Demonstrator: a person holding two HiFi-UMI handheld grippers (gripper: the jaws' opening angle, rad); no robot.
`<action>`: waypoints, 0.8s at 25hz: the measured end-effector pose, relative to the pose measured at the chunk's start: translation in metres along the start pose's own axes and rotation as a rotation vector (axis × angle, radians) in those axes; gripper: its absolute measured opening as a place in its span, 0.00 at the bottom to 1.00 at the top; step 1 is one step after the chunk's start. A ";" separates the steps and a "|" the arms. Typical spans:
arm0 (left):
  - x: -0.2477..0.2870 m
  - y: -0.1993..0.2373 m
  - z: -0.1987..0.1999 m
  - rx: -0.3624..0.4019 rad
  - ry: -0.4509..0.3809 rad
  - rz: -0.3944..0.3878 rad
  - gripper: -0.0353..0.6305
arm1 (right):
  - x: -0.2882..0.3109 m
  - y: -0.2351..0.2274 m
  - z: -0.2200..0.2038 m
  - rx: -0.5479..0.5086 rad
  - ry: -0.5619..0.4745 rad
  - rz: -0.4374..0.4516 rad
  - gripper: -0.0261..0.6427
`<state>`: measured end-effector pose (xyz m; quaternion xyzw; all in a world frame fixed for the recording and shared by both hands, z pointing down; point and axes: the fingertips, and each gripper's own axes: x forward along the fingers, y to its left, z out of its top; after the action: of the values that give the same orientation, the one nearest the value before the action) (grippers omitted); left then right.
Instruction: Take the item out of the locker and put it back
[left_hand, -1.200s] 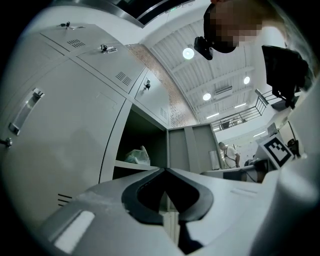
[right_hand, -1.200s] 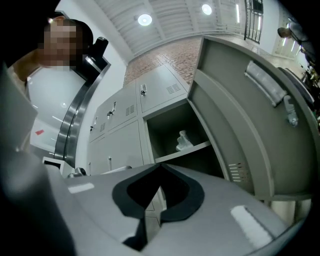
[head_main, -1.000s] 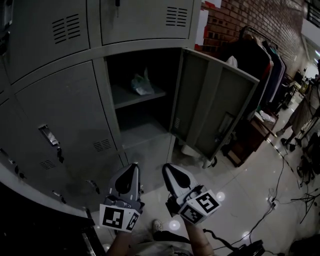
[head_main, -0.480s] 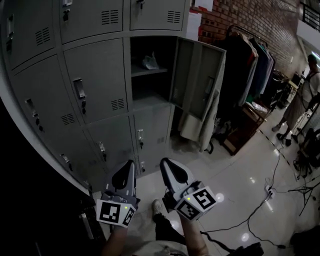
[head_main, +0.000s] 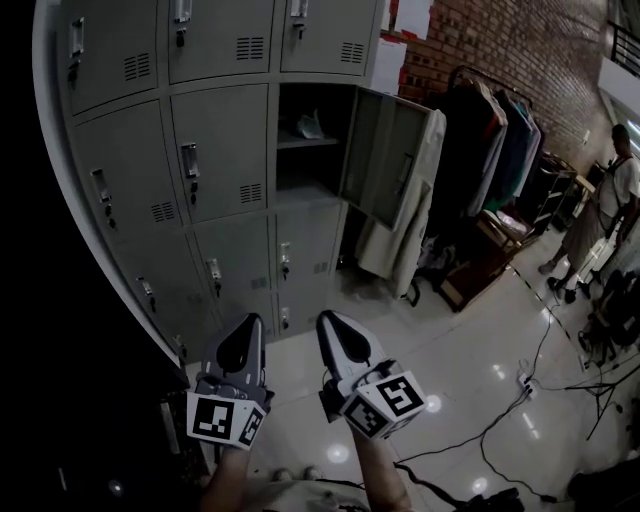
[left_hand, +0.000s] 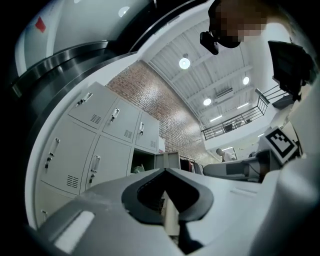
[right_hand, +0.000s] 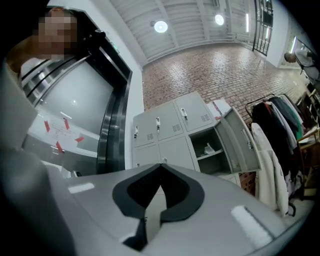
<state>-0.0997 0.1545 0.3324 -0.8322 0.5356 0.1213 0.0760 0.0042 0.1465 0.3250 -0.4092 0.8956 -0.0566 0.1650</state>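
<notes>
The grey locker bank (head_main: 215, 150) stands far ahead, with one compartment open (head_main: 305, 165) and its door (head_main: 385, 155) swung out to the right. A pale crumpled bag (head_main: 309, 126) lies on that compartment's shelf; in the right gripper view the bag (right_hand: 209, 148) is small and distant. My left gripper (head_main: 243, 343) and right gripper (head_main: 330, 333) are low in the head view, side by side, well short of the lockers. Both are shut with nothing between the jaws. In the left gripper view the open compartment (left_hand: 142, 168) peeks just over the closed jaw tips.
A white coat (head_main: 400, 235) hangs beside the open door. A rack of dark clothes (head_main: 505, 130) and a low wooden stand (head_main: 480, 270) sit to the right. Cables (head_main: 520, 410) trail over the glossy floor. A person (head_main: 605, 205) stands at the far right.
The lockers have shrunk and moved away in the head view as I backed off. Both grippers stayed shut and empty, side by side.
</notes>
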 end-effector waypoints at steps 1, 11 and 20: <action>-0.001 -0.005 0.003 -0.007 -0.005 0.003 0.06 | -0.005 0.001 0.002 0.010 0.002 -0.003 0.04; -0.010 -0.038 0.009 -0.046 -0.017 -0.007 0.06 | -0.034 0.012 0.010 0.027 -0.006 0.020 0.04; -0.019 -0.052 0.012 -0.065 -0.010 -0.048 0.06 | -0.043 0.020 0.013 0.016 -0.018 -0.007 0.04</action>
<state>-0.0616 0.1952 0.3259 -0.8463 0.5107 0.1412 0.0545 0.0209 0.1925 0.3193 -0.4113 0.8923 -0.0608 0.1760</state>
